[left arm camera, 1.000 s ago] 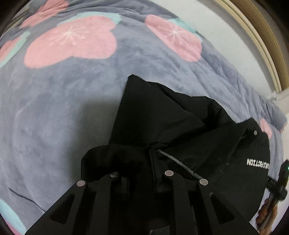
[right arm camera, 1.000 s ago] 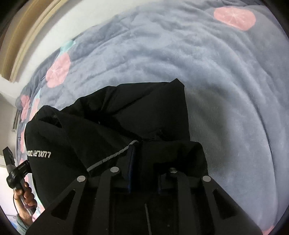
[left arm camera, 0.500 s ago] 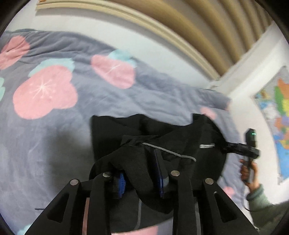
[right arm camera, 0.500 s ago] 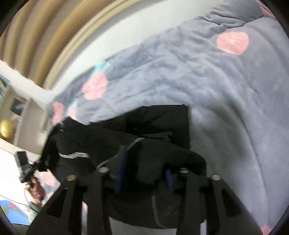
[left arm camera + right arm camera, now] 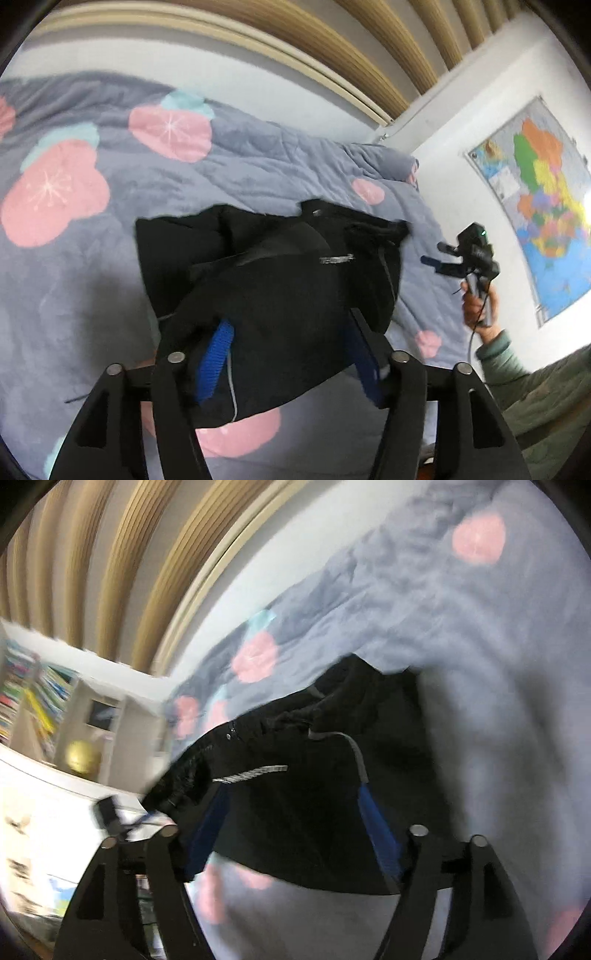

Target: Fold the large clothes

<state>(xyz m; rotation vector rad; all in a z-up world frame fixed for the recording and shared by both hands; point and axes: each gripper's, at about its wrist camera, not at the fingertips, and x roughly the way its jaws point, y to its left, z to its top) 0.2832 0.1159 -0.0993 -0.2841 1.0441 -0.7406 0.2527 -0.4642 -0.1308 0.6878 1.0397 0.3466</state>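
Note:
A black jacket [image 5: 280,280] with grey reflective strips lies bunched on the grey blanket [image 5: 92,258]; it also shows in the right wrist view [image 5: 314,782]. My left gripper [image 5: 291,354] is open, its blue-padded fingers [image 5: 216,354] spread wide with the near edge of the jacket lying between them. My right gripper [image 5: 295,834] is open too, its blue pads [image 5: 376,827] apart over the jacket's near fold. In the left wrist view the right gripper [image 5: 436,256] shows off the jacket's right end, held in a hand.
The blanket has pink flower prints [image 5: 55,192] and covers a bed against a wall with wooden slats [image 5: 351,48]. A map [image 5: 543,206] hangs on the right wall. Shelves [image 5: 33,686] stand at the left in the right wrist view.
Both grippers have opened and let go of the jacket. Both have tilted up and pulled back, so the wall and room now show. The jacket's near edge has dropped onto the blanket.

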